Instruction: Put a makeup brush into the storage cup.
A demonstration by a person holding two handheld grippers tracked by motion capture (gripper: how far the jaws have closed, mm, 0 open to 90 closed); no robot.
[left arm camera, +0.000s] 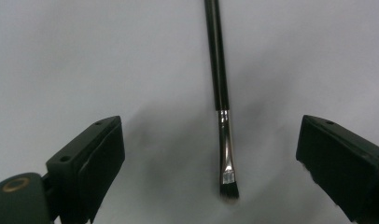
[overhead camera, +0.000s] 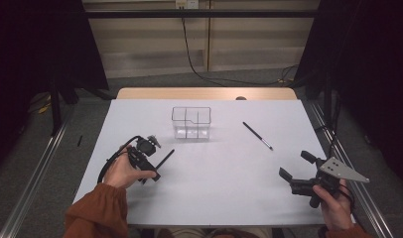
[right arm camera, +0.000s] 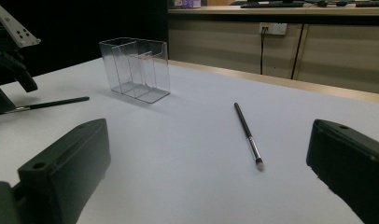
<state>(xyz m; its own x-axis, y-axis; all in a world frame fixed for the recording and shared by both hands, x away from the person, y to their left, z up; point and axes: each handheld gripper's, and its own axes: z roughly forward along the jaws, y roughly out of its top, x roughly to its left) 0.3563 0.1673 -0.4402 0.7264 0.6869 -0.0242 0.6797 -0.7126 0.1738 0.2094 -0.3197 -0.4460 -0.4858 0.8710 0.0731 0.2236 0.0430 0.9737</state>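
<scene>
Plainly, the white table (overhead camera: 214, 183) is the biggest thing here, and everything else sits in relation to the clear organizer (overhead camera: 191, 122), a see-through box with inner dividers standing upright on the far middle of the table. Nearer the person than the organizer and off to its left, the left gripper (overhead camera: 152, 174) is tipped down over the table in the person's left hand (overhead camera: 121, 171), its cable looping round the wrist. Its jaws are spread wide, and in the left gripper view they stand either side of a brush (left arm camera: 221, 100) without touching it. That brush lies flat on the table, its black handle running away from the jaws towards the organizer, its metal collar and short dark bristle tip lying between them. In the high view the same brush (overhead camera: 165, 157) lies slantwise, near the organizer's left front corner but apart from it. Well to the organizer's right and much nearer the person, the right gripper (overhead camera: 295, 168) is held in the right hand (overhead camera: 334, 201) by the table's edge, jaws parted with nothing between them, grey plate on top. A second brush (overhead camera: 257, 136) lies to the right of the organizer, apart from it, its pale tip pointing towards the right gripper; the right gripper view shows it (right arm camera: 248, 135) lying ahead of the jaws.
</scene>
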